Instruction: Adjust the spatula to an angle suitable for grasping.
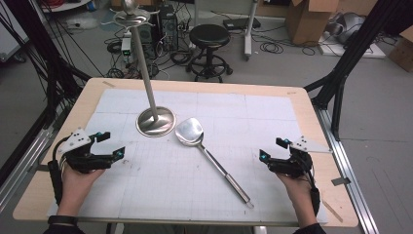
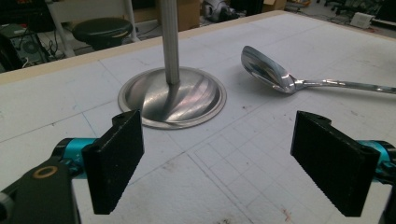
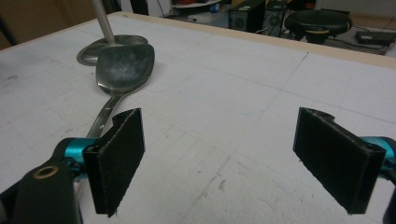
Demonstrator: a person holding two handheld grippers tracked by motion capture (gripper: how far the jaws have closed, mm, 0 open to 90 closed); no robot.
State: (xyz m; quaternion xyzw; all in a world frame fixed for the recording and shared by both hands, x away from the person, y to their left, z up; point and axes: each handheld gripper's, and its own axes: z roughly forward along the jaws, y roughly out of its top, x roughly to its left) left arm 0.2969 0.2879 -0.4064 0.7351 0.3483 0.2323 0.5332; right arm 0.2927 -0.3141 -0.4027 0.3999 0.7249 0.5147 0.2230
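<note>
A steel stand with a round base [image 1: 156, 122] [image 2: 173, 97] [image 3: 100, 46] and a tall pole [image 1: 144, 68] rises from the white mat. A large steel spatula-spoon lies beside it, its head [image 1: 189, 131] [image 2: 264, 69] [image 3: 125, 66] near the base and its handle [image 1: 227, 173] running toward the front right. My left gripper [image 1: 111, 145] [image 2: 219, 163] is open at the mat's left edge, aimed at the base. At the right edge, my right gripper [image 1: 272, 149] [image 3: 219, 163] is open too, pointing toward the spoon. Neither holds anything.
The white gridded mat [image 1: 160, 185] covers a wooden table [image 1: 34, 195]. Behind the table stand a black stool [image 1: 209, 44], cables, computer cases and cardboard boxes [image 1: 307, 19]. Black frame legs [image 1: 341, 73] flank the table.
</note>
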